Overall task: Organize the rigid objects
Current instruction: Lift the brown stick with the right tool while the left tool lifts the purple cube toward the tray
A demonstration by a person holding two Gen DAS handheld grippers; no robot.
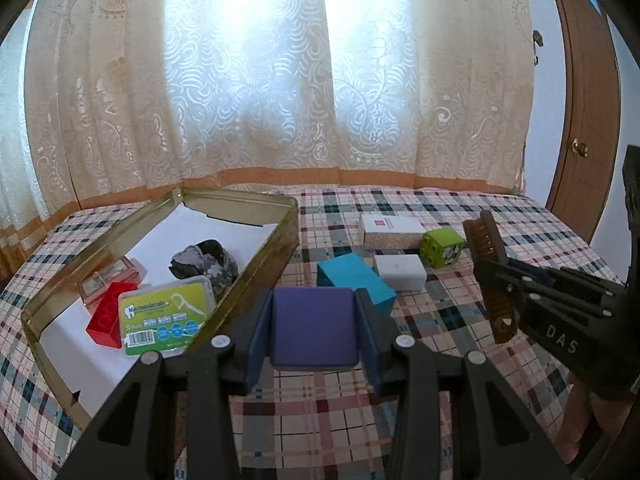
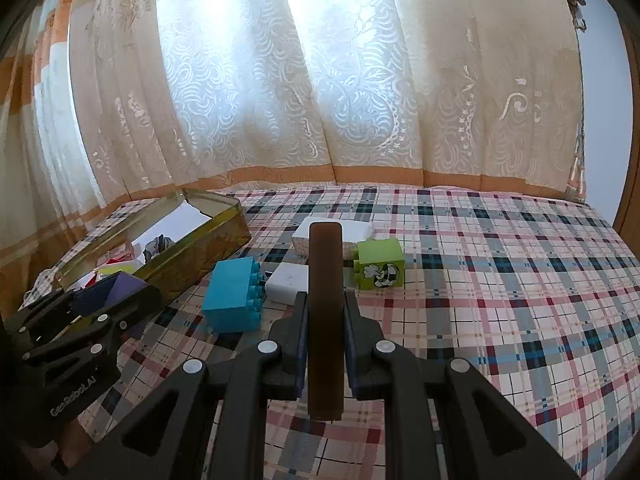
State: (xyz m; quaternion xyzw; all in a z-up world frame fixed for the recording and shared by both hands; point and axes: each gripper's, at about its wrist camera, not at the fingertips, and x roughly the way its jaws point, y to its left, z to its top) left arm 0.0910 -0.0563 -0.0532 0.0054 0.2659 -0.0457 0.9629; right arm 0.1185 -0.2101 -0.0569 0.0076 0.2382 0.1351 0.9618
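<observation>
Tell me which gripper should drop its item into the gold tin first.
Left. The left gripper, shut on the purple block, sits right beside the gold tin. The right gripper, holding the brown comb, is farther off.

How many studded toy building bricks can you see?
3: a red plastic brick inside the gold tin box, a blue brick and a green brick on the plaid cloth. Others may hide in the tin.
</observation>
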